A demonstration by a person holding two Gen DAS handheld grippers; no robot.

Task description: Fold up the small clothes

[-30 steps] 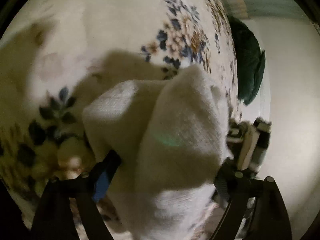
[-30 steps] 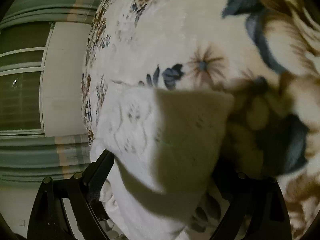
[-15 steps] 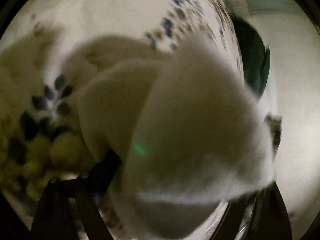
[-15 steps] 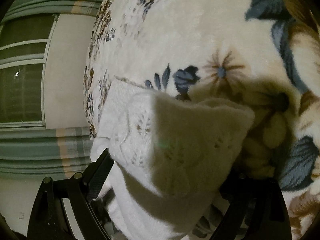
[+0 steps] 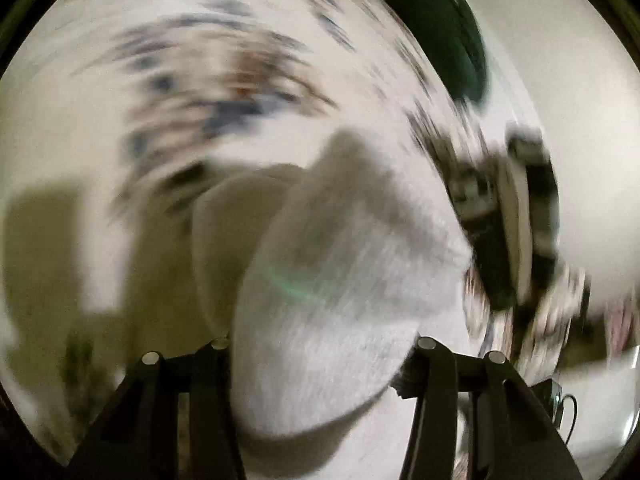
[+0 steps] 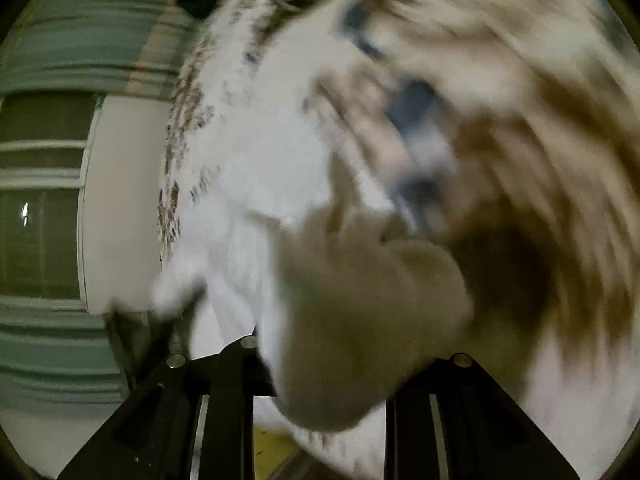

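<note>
White knit cloth (image 5: 344,280) fills the middle of the left wrist view, bunched into a soft hump between the two dark fingers of the left claw (image 5: 320,344). The claw is closed onto it: the fabric bulges out above the fingers and hangs below them. Both views are heavily smeared, so fine detail is lost.

Behind the cloth lies a floral bedspread (image 5: 192,92), cream with blue and brown blooms. A dark green cushion (image 5: 432,28) sits at the far edge of the bed, near the top of that view. To the right of the cloth a black-and-white striped item (image 5: 516,216) rests on the bed edge; what it is cannot be told.

From the right wrist, the right claw (image 6: 352,350) also grips the cloth (image 6: 360,312), which wraps over its fingers as a pale, shaded lump. More white fabric (image 6: 240,216) spreads away to the left over the bedspread (image 6: 520,120). Beyond the bed edge stand a pale wall (image 6: 120,200) and green striped curtains (image 6: 52,56).
</note>
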